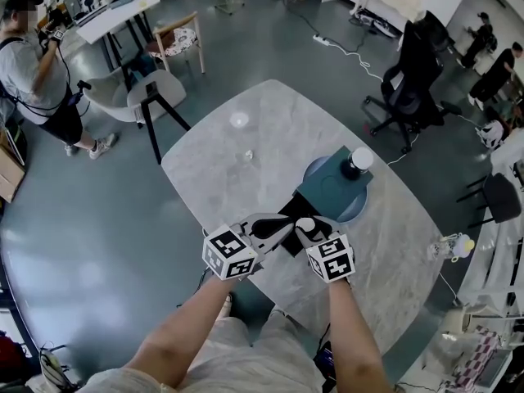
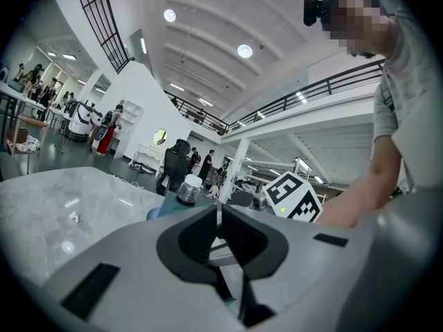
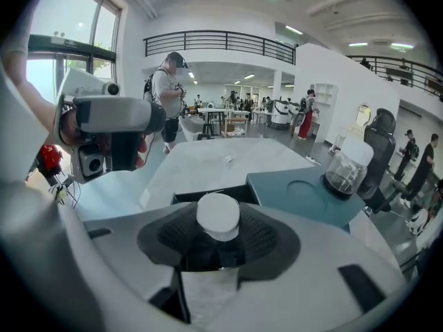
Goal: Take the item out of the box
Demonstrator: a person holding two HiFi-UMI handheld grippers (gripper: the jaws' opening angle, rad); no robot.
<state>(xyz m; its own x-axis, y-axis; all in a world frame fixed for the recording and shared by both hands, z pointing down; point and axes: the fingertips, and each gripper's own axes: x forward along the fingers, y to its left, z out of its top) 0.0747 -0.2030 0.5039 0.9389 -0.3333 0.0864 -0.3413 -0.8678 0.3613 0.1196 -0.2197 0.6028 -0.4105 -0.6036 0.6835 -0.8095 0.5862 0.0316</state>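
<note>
A small dark jar with a white cap [image 3: 218, 216] stands between my right gripper's [image 3: 218, 247] pads, which press on its sides; it shows in the head view as a white cap [image 1: 304, 223]. Just behind it lies the open black box [image 3: 201, 195] with its teal lid [image 3: 297, 192] to the right. A second white-capped jar [image 1: 358, 160] stands on that teal lid [image 1: 327, 188]. My left gripper [image 1: 281, 226] is shut close beside the right one at the box's near edge. A thin pale strip shows in its seam [image 2: 219, 213]; what it is I cannot tell.
The box rests on a blue round disc [image 1: 354, 211] on the marble table [image 1: 246, 187]. A small white scrap [image 1: 249, 155] lies mid-table. A person [image 1: 37, 72] stands far left near chairs [image 1: 160, 88]; a black office chair [image 1: 413, 72] is at the right.
</note>
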